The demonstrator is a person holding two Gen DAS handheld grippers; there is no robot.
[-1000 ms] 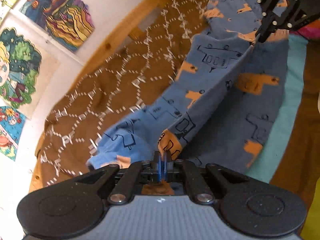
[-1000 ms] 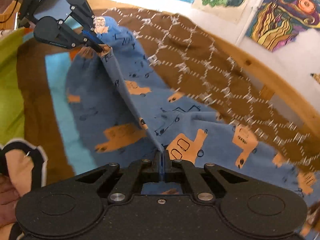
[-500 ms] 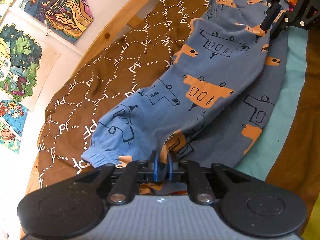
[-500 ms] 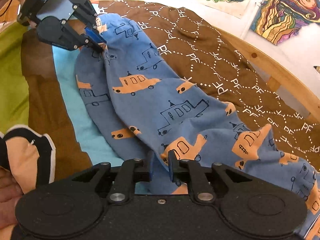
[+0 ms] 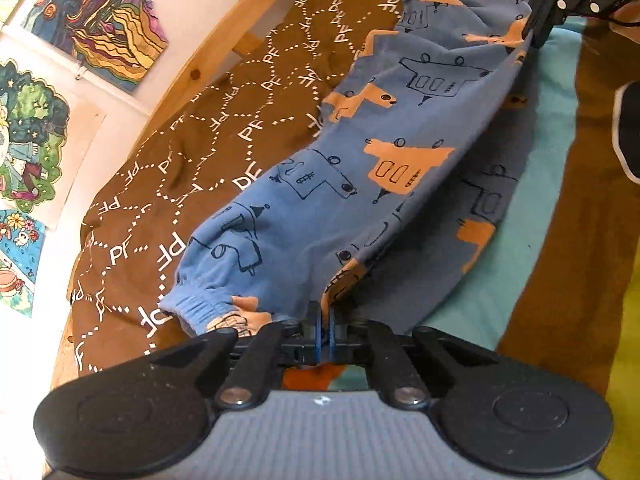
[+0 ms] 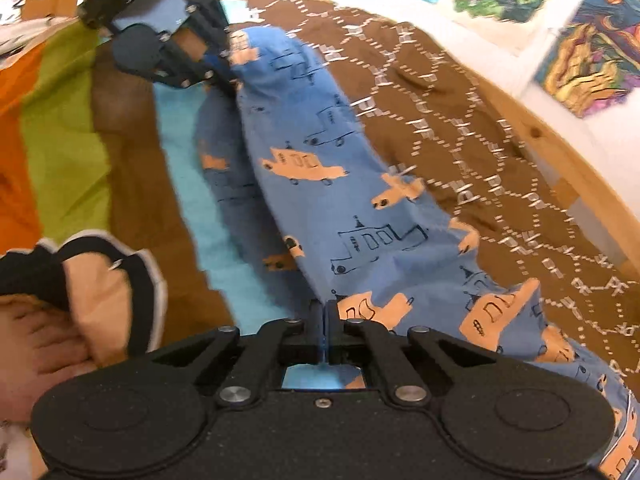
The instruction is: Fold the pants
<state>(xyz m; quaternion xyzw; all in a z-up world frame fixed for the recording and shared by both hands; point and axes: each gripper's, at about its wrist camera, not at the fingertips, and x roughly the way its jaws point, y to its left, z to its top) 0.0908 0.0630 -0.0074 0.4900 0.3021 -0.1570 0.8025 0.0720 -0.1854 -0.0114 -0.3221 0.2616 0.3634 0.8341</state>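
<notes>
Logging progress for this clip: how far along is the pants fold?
Early. Done: both grips taken, the left gripper and right gripper each shut on the blue vehicle-print cotton pants. In hand: one leg is lifted above the other over the brown patterned blanket. Left: laying it flat, then folding crosswise.

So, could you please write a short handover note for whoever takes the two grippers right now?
Left gripper: shut on the pants beside the cuff.
Right gripper: shut on the pants' other end.
The pants hang stretched between them above the brown blanket and the turquoise sheet.
Done: one leg seems to be laid over the other.
Left: lay flat, then fold end to end.
</notes>
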